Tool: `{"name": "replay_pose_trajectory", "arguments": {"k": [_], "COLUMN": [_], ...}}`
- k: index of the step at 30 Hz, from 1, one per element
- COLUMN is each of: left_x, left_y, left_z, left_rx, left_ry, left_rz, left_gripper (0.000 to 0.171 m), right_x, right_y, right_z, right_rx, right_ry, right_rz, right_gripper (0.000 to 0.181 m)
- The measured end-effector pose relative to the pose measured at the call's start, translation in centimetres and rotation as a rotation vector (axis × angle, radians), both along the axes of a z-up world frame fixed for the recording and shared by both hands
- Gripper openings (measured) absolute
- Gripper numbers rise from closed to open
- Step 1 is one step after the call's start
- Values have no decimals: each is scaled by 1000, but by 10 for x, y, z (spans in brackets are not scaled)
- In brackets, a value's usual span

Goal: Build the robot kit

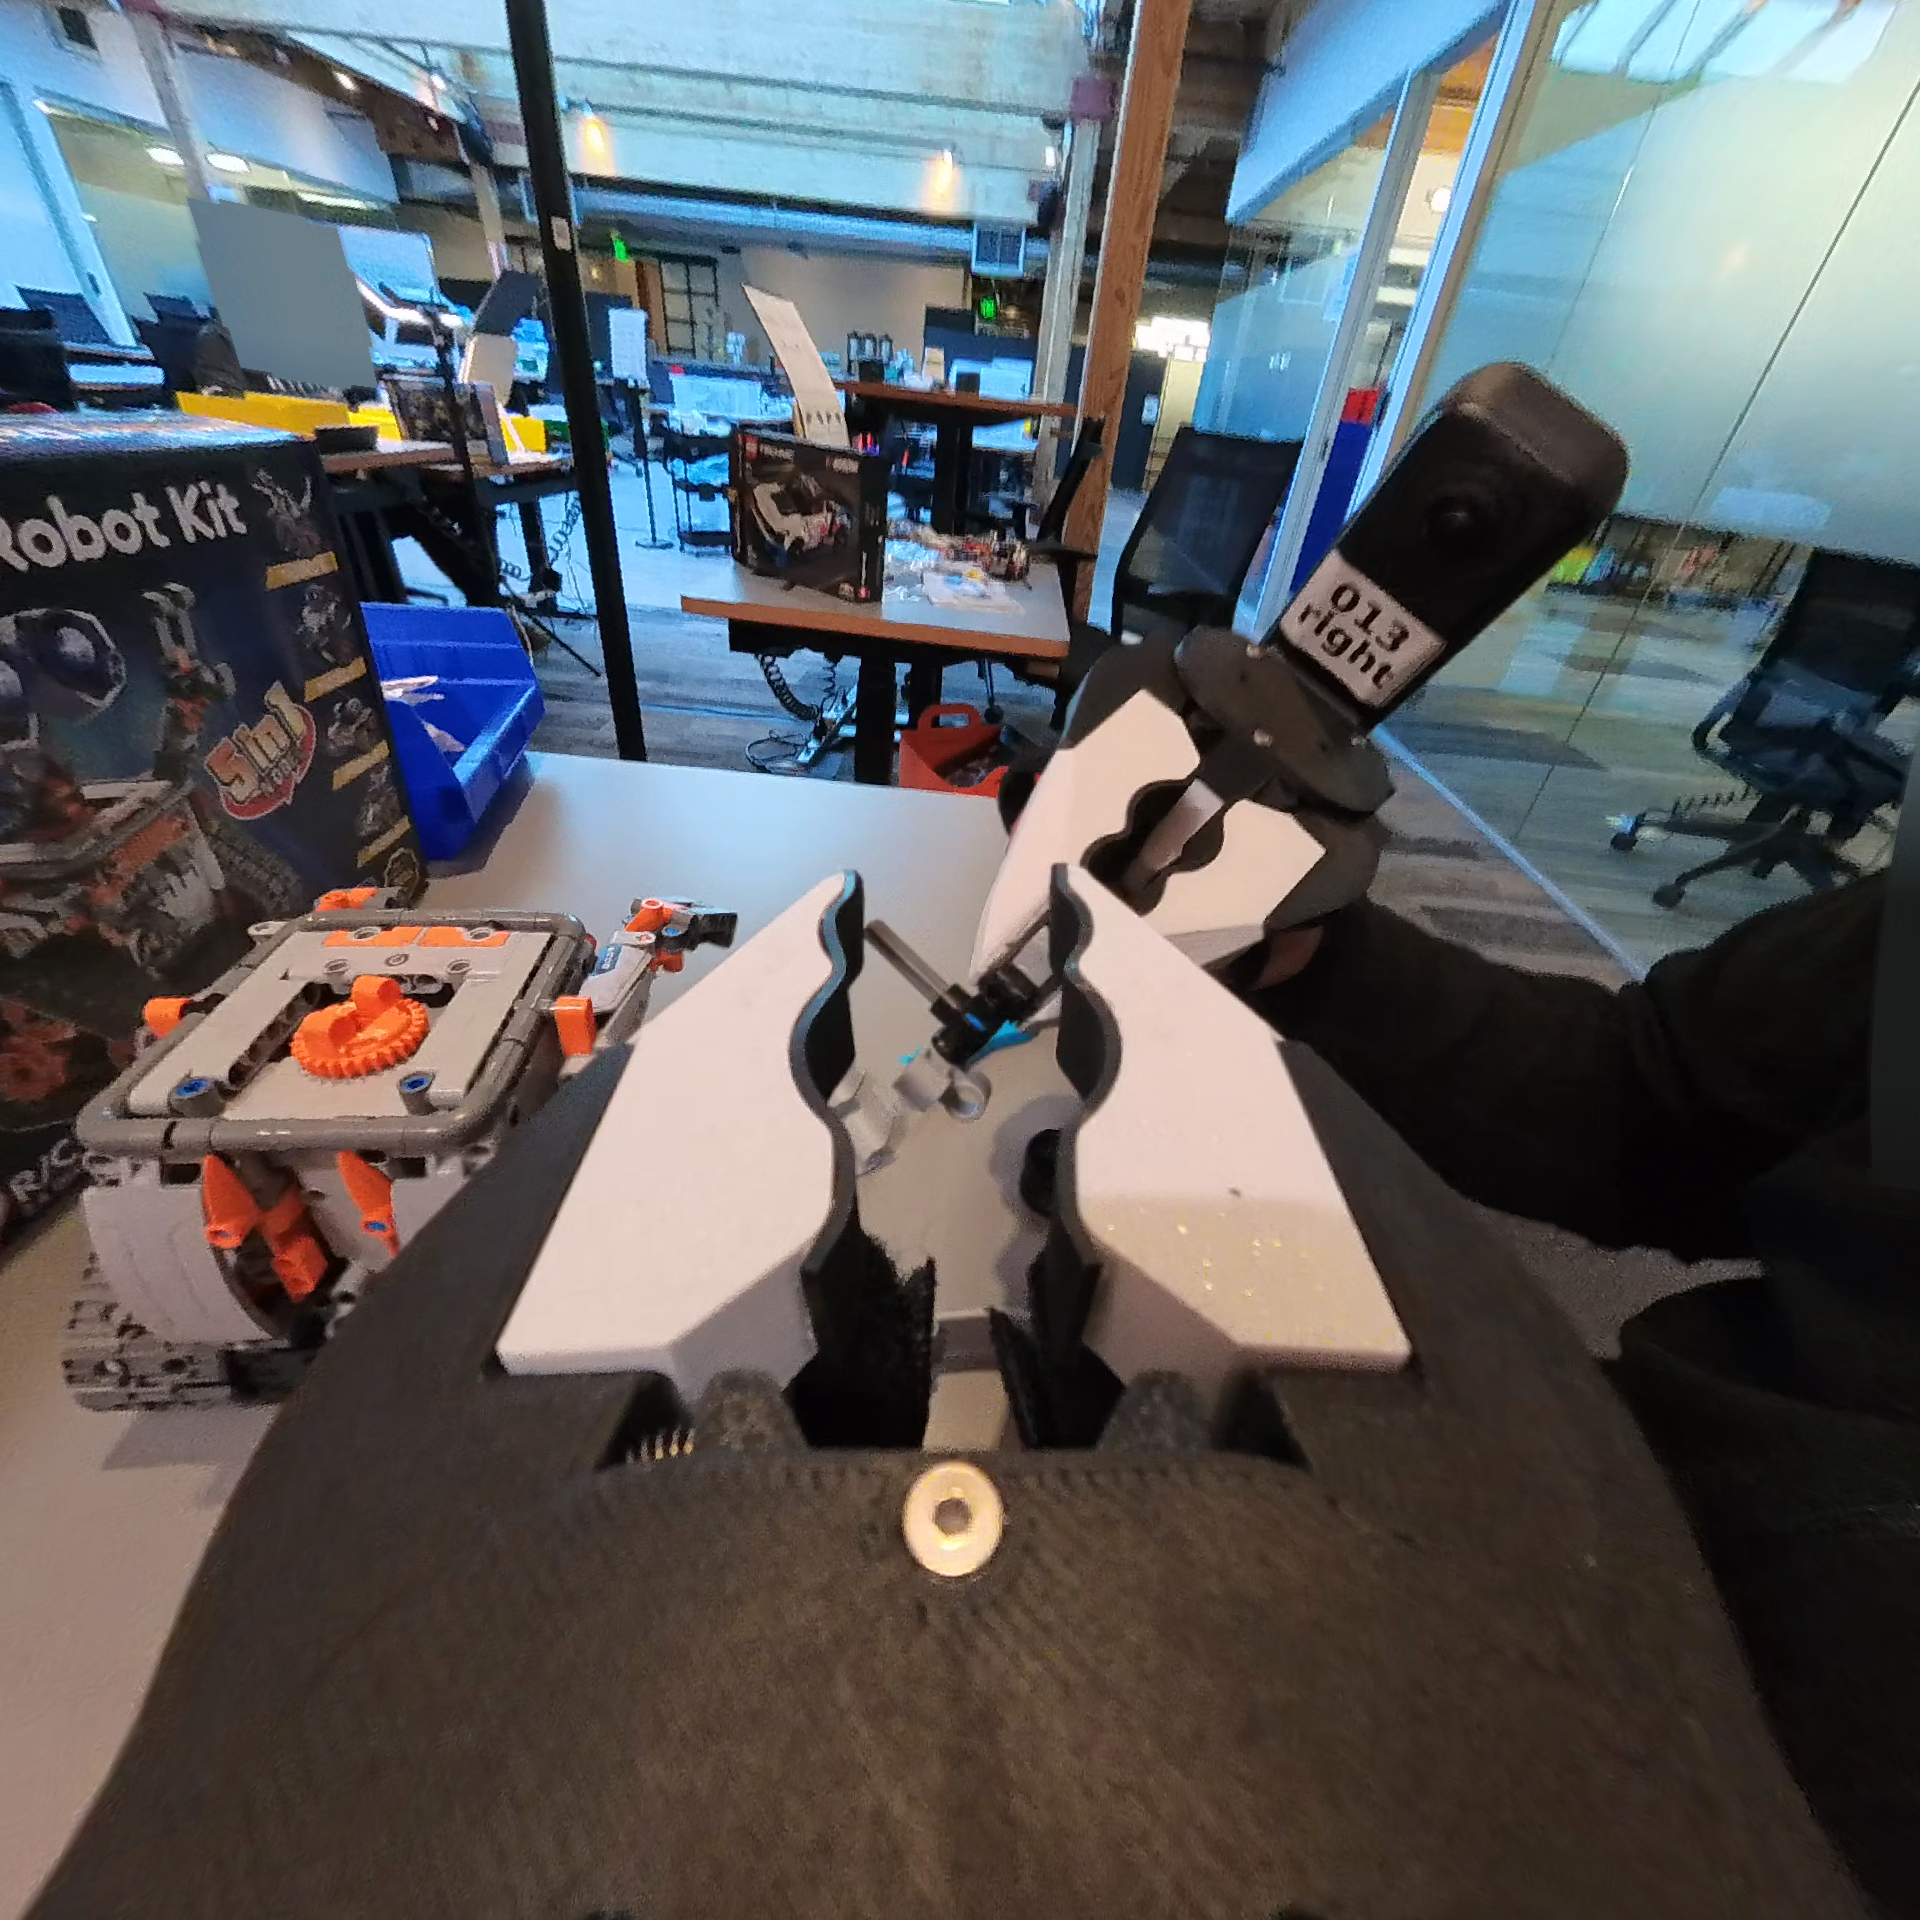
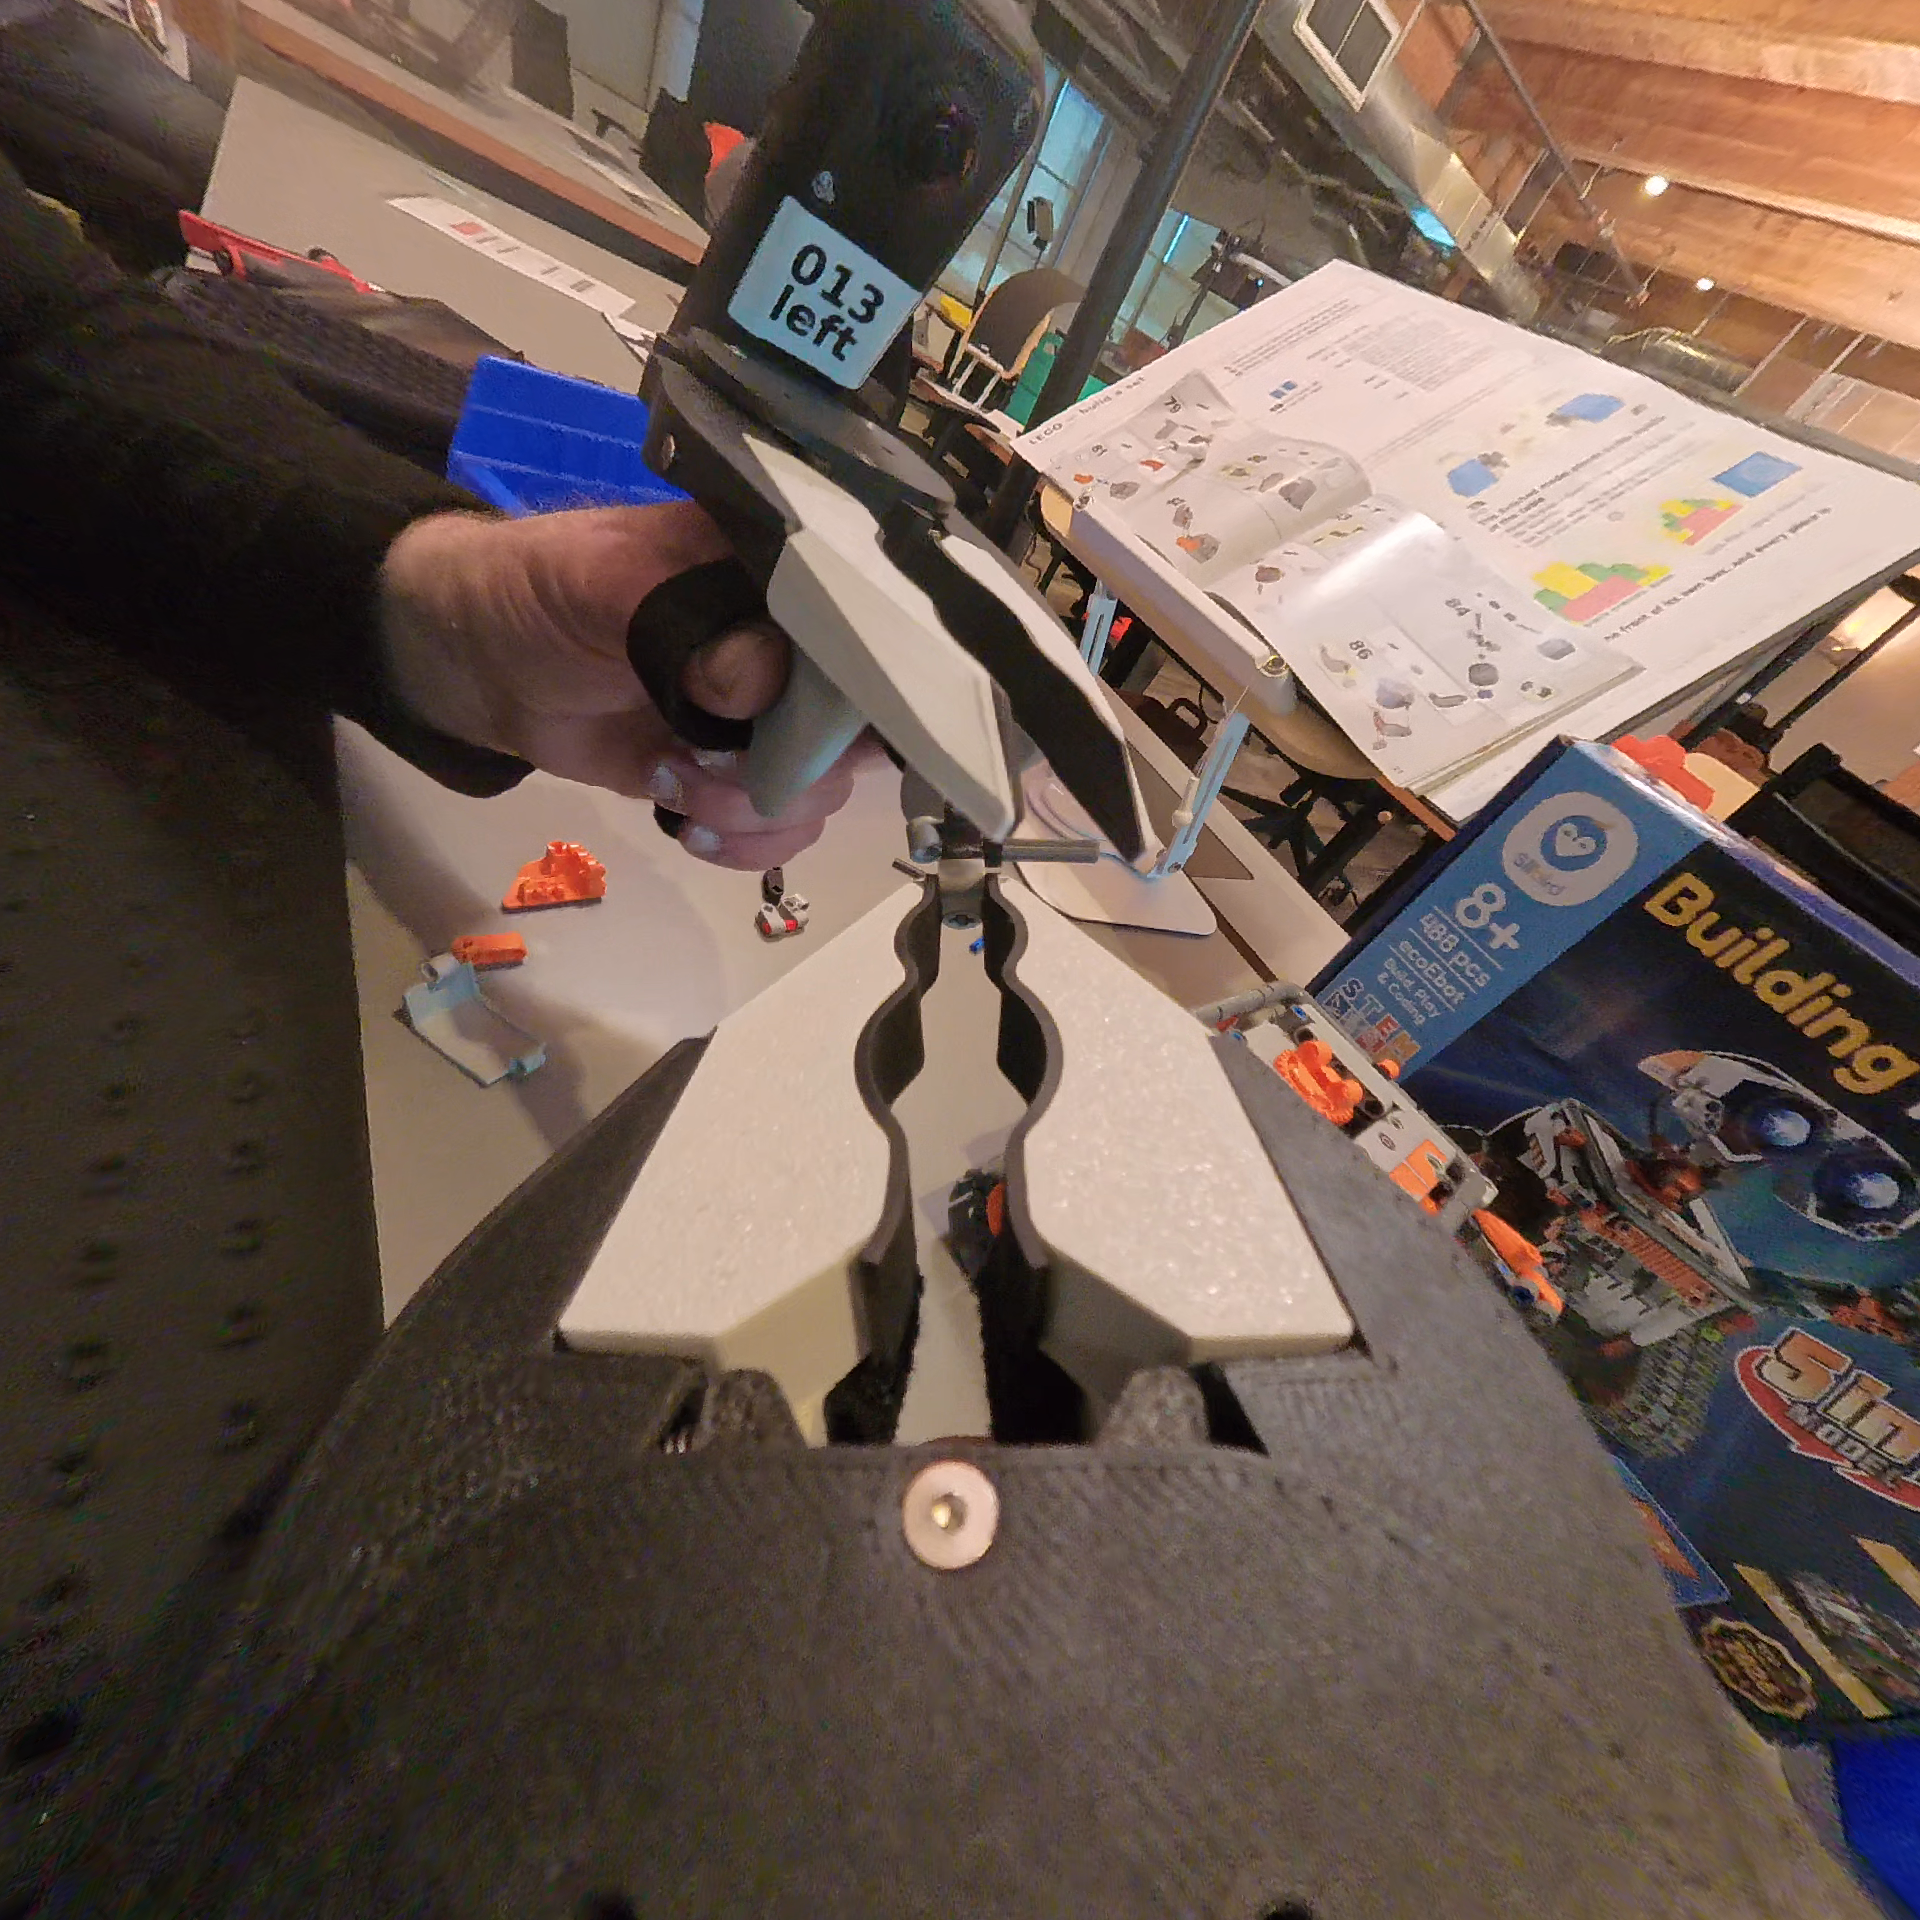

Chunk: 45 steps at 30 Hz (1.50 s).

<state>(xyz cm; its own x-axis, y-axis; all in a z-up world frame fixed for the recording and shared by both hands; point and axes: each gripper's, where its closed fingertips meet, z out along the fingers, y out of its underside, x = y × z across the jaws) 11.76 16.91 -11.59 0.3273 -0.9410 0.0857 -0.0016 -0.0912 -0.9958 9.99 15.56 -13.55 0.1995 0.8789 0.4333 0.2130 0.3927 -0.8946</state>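
Note:
A small assembly of grey connectors, a black axle and a blue pin [image 1: 940,1049] hangs above the table between both grippers. My left gripper [image 1: 956,904] has its jaws a part's width apart around it, with a grey connector [image 1: 878,1122] against the left pad. My right gripper [image 2: 961,899] is nearly closed, its tips pinching the assembly's grey end [image 2: 956,868]. In the left wrist view the right gripper [image 1: 1013,956] comes in from the upper right. In the right wrist view the left gripper [image 2: 1070,836] comes down from above, held in a hand [image 2: 540,644].
A grey and orange brick robot model [image 1: 332,1070] stands left of the left gripper, in front of the kit box [image 1: 156,644] and a blue bin [image 1: 457,707]. Loose orange [image 2: 556,878] and pale grey [image 2: 468,1023] parts lie on the table. An open instruction booklet [image 2: 1403,540] rests on a stand. The tips of both grippers are at nearly the same place.

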Motion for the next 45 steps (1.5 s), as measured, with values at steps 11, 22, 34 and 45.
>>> {"name": "replay_pose_trajectory", "arguments": {"k": [11,22,34,45], "left_x": [-12,-12,-13,-8], "left_y": [13,15,19,20], "left_z": [5,-12,-15,-23], "left_rx": [63,-81,-153,-139], "left_ry": [-31,-144,-226,-199], "left_rz": [17,-49,-64,-21], "left_gripper": [33,33,34,36], "right_x": [-18,-10,-5,1], "right_y": [10,17,22,27], "right_z": [6,-1,-9,-8], "right_rx": [-9,-11,30,26], "right_ry": [42,91,58,72], "right_rz": [-46,-75,-127,-147], "right_gripper": [5,5,5,5]}}
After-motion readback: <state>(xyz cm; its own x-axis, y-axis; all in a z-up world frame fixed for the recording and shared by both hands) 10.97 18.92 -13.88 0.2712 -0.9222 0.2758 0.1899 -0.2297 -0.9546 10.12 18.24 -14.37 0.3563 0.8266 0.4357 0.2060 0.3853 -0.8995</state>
